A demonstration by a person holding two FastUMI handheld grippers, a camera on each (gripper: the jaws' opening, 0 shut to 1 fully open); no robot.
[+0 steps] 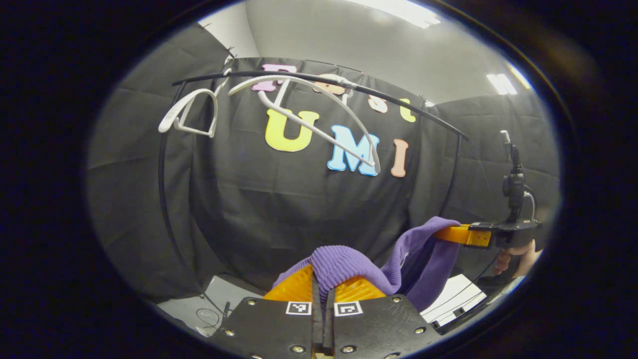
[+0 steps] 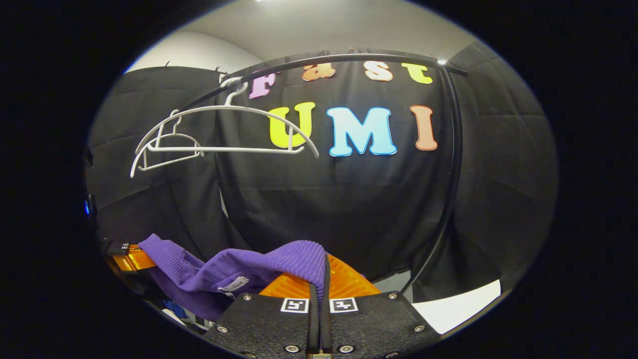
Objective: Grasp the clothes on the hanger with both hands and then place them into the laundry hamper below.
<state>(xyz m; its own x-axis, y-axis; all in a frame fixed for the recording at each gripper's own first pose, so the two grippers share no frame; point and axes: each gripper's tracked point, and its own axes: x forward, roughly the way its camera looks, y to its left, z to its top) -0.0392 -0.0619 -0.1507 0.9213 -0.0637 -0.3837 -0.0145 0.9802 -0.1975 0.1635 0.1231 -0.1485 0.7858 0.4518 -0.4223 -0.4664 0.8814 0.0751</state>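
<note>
Hamper placement is my worry: I can't spot the hamper in either view, so I'd be lowering blind, and a loose fold could catch its rim or miss it.

Both of my grippers are pinched closed on the purple sweater. The left gripper has the knit bunched over its fingertips at 6 o'clock in the left gripper view, with the right gripper clamping the far end out at 3 o'clock. The sweater sags between them, off the white hangers, which sit bare on the rail up around 11 o'clock.
</note>
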